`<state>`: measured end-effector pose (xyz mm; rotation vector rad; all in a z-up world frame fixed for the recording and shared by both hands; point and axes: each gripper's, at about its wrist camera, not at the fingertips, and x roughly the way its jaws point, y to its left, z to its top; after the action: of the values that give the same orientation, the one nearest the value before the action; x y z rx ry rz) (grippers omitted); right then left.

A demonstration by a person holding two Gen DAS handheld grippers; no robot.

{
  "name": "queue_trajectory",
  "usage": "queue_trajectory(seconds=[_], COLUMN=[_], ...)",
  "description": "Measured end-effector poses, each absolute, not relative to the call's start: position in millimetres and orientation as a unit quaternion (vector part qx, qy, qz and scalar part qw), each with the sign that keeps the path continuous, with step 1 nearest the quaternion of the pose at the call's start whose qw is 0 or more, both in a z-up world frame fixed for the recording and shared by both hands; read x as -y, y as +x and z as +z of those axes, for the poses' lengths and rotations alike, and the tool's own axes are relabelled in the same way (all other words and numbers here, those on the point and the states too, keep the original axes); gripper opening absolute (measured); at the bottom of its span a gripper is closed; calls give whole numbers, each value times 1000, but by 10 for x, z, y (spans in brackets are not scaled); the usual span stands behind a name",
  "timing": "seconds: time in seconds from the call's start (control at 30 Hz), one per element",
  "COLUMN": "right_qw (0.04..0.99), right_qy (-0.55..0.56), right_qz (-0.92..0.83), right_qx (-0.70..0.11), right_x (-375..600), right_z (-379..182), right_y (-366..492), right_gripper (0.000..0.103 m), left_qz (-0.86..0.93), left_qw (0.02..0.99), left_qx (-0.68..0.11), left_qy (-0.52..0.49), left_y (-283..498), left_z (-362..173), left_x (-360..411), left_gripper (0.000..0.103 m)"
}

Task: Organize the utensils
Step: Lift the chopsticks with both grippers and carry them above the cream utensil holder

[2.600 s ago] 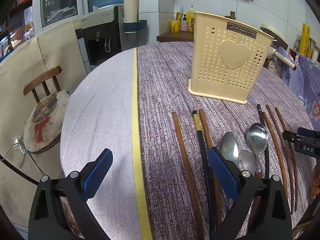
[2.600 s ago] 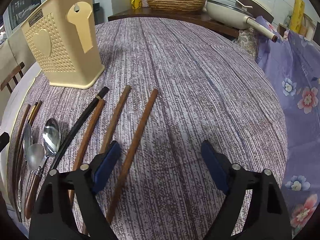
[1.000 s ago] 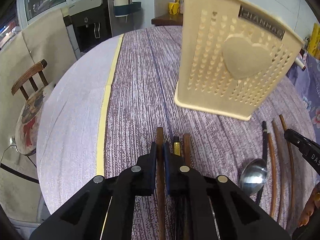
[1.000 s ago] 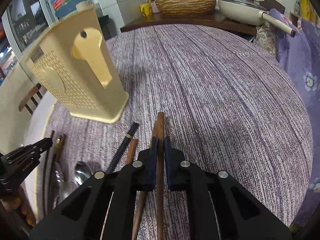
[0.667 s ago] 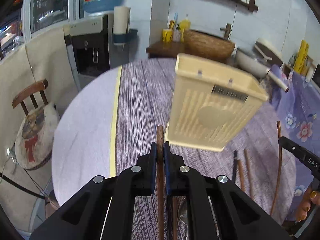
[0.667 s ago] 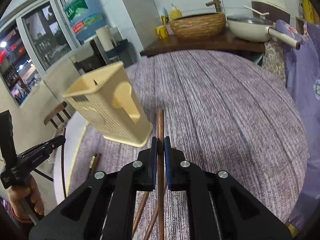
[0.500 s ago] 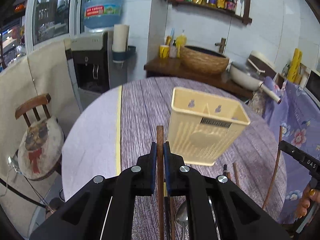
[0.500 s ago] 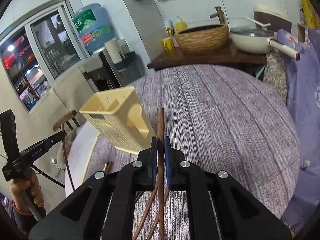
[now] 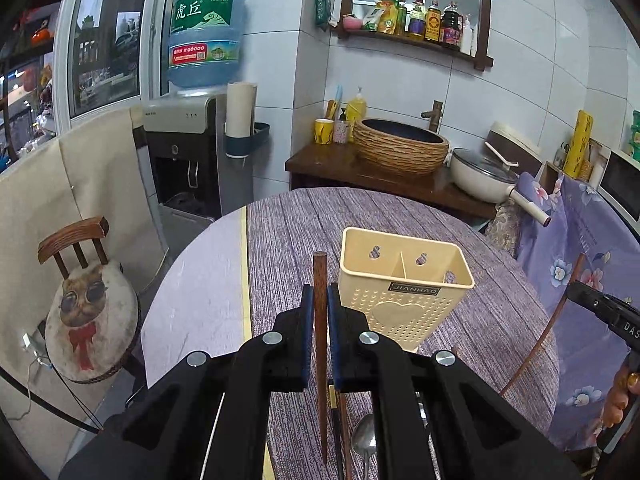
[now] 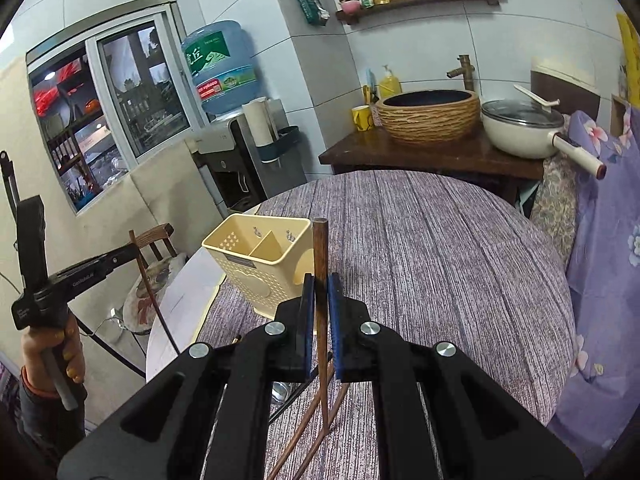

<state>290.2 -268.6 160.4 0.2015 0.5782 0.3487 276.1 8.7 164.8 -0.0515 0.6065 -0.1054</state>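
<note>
Left wrist view: a brown wooden chopstick (image 9: pixel 320 344) is pinched between the pressed-together blue pads of the left gripper (image 9: pixel 319 320), its long axis running along the fingers, blunt end far, tapered end hanging free above the table (image 9: pixel 280 240). The cream utensil holder (image 9: pixel 404 292) stands upright on the purple cloth just right of and beyond this chopstick's far end, its two-compartment mouth open upward; judged from this, the stick must be tipped toward vertical and carried rightward to enter. The right gripper (image 9: pixel 576 292) shows at the right edge, farther from the holder, with its own chopstick (image 9: pixel 540 340) slanting down. Right wrist view: the right gripper (image 10: pixel 321 312) likewise clamps a second chopstick (image 10: pixel 321 320) lengthwise, with the utensil holder (image 10: pixel 260 256) left of and beyond its tip; only this view shows the left hand (image 10: pixel 52 352) grasping its handle and loose chopsticks (image 10: pixel 304 432) lying on the near table, while only the left view shows a spoon (image 9: pixel 364 440) left there
</note>
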Motion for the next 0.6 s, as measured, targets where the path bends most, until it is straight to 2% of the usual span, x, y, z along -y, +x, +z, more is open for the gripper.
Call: queue_trajectory(seconds=[0.3,0.6], right_qw=[940,965], right_qy=[92,91], right_qz=[192,183], right_qx=[-268,-165], right_x=[2580,2358], right_z=[1990,3097], right_y=[2967,3100], right_gripper=[8,8], left_qz=[-54,-67], left_qw=[962,977], left_qx=[-266,-196], left_qy=[-10,-51], left_y=[2713,2887], left_z=[2048,3011], left_x=[-86,-52], left_gripper=[8,8])
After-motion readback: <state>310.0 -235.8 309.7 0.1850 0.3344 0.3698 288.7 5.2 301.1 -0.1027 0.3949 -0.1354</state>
